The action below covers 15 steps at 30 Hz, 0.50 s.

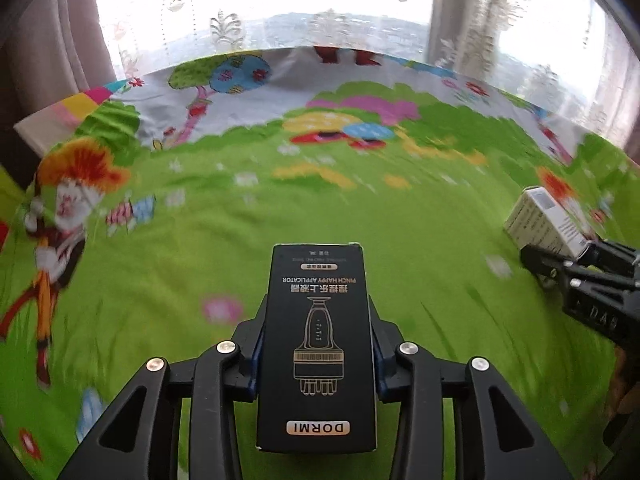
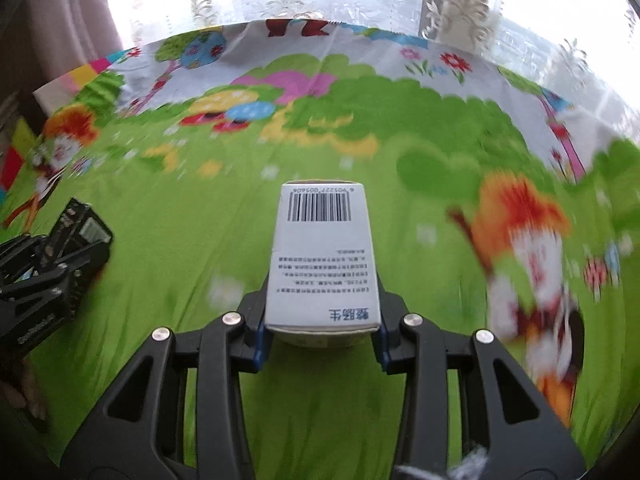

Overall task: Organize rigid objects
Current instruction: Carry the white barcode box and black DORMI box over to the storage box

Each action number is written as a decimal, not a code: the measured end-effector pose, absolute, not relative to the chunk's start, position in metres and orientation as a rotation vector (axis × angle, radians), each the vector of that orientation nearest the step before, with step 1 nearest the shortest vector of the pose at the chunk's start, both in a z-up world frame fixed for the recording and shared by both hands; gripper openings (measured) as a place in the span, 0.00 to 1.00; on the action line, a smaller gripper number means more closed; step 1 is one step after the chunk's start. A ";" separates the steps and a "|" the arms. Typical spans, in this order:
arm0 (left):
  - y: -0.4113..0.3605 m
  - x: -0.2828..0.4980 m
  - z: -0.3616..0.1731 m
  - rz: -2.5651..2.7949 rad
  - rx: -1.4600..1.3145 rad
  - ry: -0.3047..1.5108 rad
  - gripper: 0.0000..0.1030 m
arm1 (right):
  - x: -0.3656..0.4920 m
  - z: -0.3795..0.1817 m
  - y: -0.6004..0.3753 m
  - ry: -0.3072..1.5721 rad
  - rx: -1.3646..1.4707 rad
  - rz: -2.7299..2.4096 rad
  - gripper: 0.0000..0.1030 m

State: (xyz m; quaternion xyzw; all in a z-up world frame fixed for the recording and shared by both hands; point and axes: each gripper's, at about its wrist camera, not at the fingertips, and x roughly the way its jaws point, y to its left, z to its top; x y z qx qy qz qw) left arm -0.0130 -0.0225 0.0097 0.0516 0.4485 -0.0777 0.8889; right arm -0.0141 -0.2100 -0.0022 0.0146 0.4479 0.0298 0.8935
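A black DORMI box (image 1: 318,344) with a gold line drawing is clamped between the pads of my left gripper (image 1: 318,340), lifted above the green cartoon bedsheet (image 1: 200,240). My right gripper (image 2: 322,320) is shut on a white box (image 2: 322,256) with a barcode and blue lettering, also held over the sheet. In the left wrist view the right gripper (image 1: 560,256) and its white box (image 1: 548,220) appear at the right edge. In the right wrist view the left gripper (image 2: 68,256) and the black box (image 2: 82,228) show at the left edge.
The sheet (image 2: 200,240) covers a bed, with a lace curtain (image 1: 320,8) and bright window along its far edge. Heavier drapes (image 1: 60,40) hang at the far left. A person's hand (image 2: 20,396) is visible at the lower left behind the left gripper.
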 end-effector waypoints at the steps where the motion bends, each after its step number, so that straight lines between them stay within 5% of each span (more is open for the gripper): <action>1: -0.027 -0.027 0.010 -0.168 0.114 0.930 0.39 | -0.027 -0.002 -0.209 0.927 0.026 0.061 0.42; 7: -0.047 -0.075 0.017 -0.231 0.094 0.932 0.39 | -0.109 -0.002 -0.206 0.859 0.050 0.043 0.42; 15: -0.079 -0.159 0.114 -0.258 0.125 0.490 0.39 | -0.224 0.078 -0.221 0.331 0.091 -0.047 0.42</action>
